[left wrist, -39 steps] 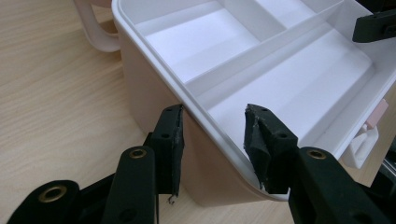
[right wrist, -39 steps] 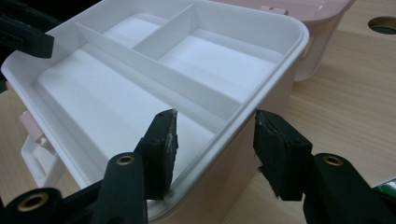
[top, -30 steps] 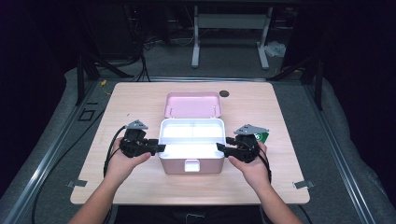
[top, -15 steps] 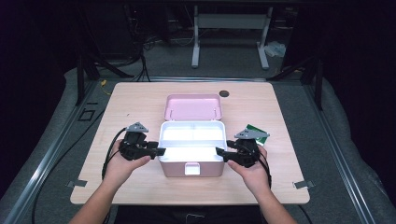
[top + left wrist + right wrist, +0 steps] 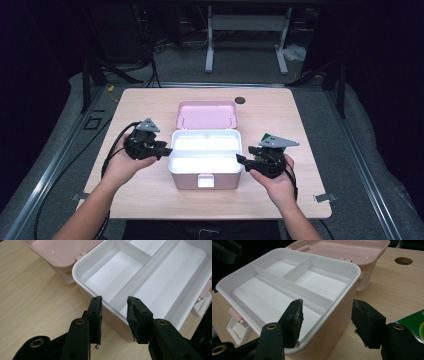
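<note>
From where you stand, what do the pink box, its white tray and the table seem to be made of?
The pink box looks like moulded plastic: smooth, matte, with rounded corners. The white tray seems plastic too: thin, one-piece dividers and a slight sheen. The table shows pale wood grain, though it may be laminate, since the surface is very even.

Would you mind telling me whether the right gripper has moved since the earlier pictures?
Yes: the right gripper has drawn slightly back from the pink box, toward the table's right edge.
</note>
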Tool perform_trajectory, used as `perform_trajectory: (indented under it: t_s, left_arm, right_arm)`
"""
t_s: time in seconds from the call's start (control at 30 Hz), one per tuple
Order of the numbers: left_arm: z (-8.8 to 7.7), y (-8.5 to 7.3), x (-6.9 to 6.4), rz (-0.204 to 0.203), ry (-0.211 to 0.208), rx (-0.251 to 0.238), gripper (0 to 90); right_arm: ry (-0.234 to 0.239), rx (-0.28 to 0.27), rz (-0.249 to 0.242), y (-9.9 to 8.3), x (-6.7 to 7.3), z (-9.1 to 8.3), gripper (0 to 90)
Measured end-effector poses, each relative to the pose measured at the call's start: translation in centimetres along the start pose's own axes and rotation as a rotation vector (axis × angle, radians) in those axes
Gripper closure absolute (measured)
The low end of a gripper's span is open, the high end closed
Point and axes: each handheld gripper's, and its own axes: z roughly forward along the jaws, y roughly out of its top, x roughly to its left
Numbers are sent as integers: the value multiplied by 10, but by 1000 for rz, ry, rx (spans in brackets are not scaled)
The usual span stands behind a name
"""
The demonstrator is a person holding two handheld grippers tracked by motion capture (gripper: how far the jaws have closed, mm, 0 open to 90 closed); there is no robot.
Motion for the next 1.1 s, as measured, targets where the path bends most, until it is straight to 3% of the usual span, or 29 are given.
perform_trajectory:
  t_s: [0.23, 0.43, 0.67, 0.97, 1.1]
  left_arm:
    - [7, 32, -4, 139, -43, 89, 722]
    - [23, 55, -10, 218, -52, 201, 735]
    - [36, 72, -17, 269, -77, 269, 744]
    - [54, 90, -28, 407, -96, 371, 762]
    - [62, 94, -30, 456, -139, 429, 768]
  right_arm:
    - [2, -5, 8, -8, -3, -6, 422]
    - [29, -27, 38, -14, -8, -9, 413]
    - [33, -50, 39, -16, -8, -15, 416]
    - [12, -71, 59, -15, -17, -24, 423]
    - [-8, -73, 72, -18, -23, -26, 424]
